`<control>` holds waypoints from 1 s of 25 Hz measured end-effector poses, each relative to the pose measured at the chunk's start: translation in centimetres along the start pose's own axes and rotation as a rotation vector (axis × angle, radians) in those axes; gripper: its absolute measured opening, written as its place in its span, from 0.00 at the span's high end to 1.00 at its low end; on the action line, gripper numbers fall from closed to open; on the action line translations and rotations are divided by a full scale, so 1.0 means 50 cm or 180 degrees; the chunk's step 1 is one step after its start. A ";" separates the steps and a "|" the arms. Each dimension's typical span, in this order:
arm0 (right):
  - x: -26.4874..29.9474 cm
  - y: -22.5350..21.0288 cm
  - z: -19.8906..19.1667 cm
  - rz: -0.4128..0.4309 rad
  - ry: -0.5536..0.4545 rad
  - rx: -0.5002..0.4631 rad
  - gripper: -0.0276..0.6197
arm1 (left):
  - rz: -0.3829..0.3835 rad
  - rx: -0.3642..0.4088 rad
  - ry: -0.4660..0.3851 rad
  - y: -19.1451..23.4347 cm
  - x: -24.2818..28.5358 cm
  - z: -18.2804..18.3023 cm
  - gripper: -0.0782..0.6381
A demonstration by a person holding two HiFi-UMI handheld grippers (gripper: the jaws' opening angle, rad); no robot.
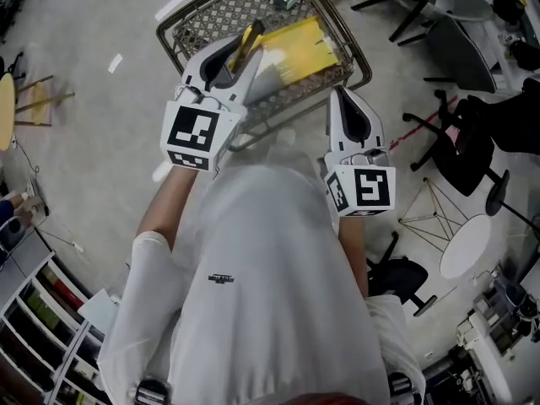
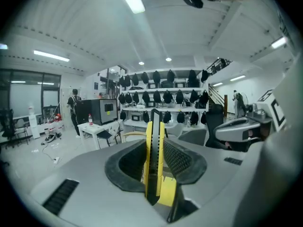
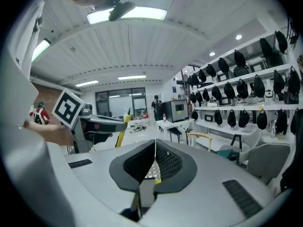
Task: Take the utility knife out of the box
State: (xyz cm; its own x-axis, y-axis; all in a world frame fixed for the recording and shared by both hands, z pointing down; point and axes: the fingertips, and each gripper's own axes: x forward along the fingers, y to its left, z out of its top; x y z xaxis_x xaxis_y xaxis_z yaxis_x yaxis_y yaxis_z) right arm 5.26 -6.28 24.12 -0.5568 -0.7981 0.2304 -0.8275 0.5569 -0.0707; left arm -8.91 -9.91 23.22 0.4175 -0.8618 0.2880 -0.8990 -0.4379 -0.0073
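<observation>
Left claw, upper left in head view, grasps utility knife; right claw clenched, empty. Narrow pinch could slip.

Utility knife: smooth yellow plastic body with a matt black strip down its middle. Left gripper and right gripper: smooth, matt, pale-grey plastic shells, with black pads of rubbery look and fine cross-hatched grip texture. Basket: bare metal wire mesh with a dull sheen; box: yellow, smooth, card-like and slightly satin; shirt: white cloth, matt and softly creased; floor: pale, hard and smooth with a faint gloss.
</observation>
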 end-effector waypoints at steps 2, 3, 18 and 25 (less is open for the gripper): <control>-0.010 0.006 0.032 0.0047 -0.0105 -0.0027 0.96 | 0.0115 -0.0135 -0.0087 0.008 -0.039 0.014 0.74; -0.012 0.007 0.047 0.0050 -0.0161 -0.0068 0.96 | 0.0174 -0.0181 -0.0134 0.013 -0.055 0.021 0.74; -0.032 0.014 0.130 0.0007 -0.0521 -0.0267 0.96 | 0.0435 -0.0558 -0.0431 0.010 -0.173 0.032 0.74; -0.024 0.031 0.108 0.0041 -0.0420 -0.0306 0.96 | 0.0367 -0.0624 -0.0401 0.000 -0.175 0.019 0.74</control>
State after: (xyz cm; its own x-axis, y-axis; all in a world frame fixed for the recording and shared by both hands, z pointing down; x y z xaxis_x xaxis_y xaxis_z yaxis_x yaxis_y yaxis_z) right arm 4.25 -5.72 18.52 -0.5771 -0.8105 0.1002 -0.8131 0.5817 0.0217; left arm -12.43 -2.59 19.79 0.3130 -0.9336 0.1745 -0.9449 -0.2877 0.1561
